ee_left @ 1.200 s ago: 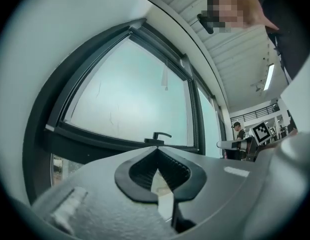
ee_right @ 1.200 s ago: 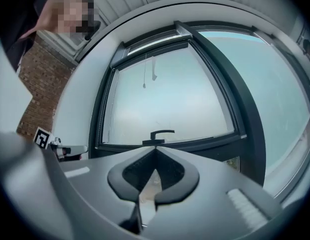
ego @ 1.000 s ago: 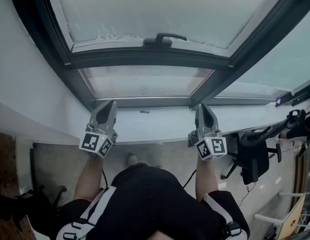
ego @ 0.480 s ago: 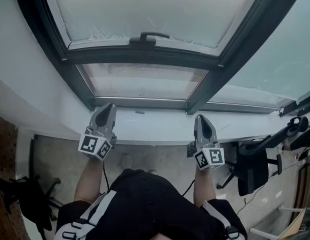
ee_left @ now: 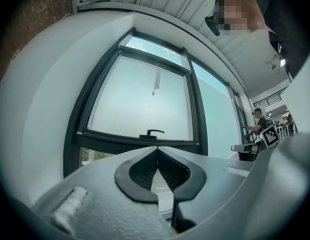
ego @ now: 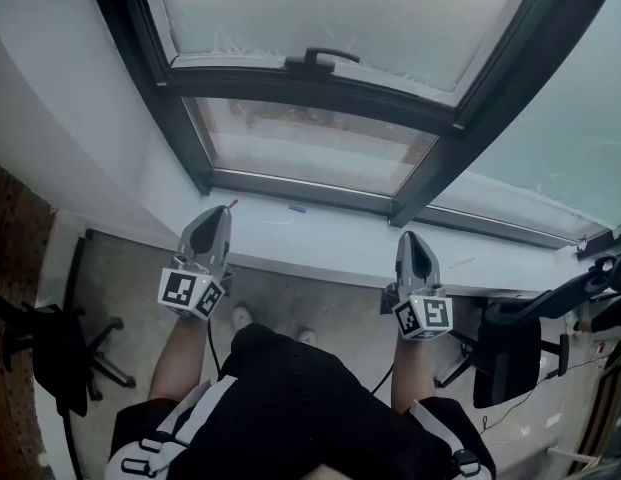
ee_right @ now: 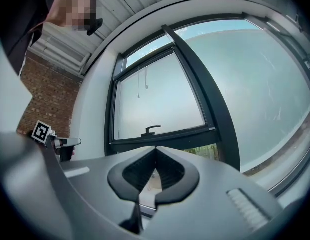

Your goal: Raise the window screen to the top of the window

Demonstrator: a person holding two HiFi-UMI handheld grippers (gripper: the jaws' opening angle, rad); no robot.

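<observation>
Hovering at the near edge of the white sill [ego: 320,240], the left gripper [ego: 223,210] and right gripper [ego: 411,236] point at the window, well apart from each other. Each has its fingers [ee_left: 141,173] clenched tip to tip, with nothing between them. The window screen [ego: 330,8], pale and frosted, fills the upper sash. Its dark handle [ego: 318,60] sits on the bottom bar, above a clear lower pane [ego: 310,148].

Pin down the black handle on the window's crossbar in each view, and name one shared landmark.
Head view: black handle top centre, on the dark crossbar.
Left gripper view: handle just below picture centre.
Right gripper view: handle just below picture centre.
Shared landmark: the dark frame post right of the handle.
</observation>
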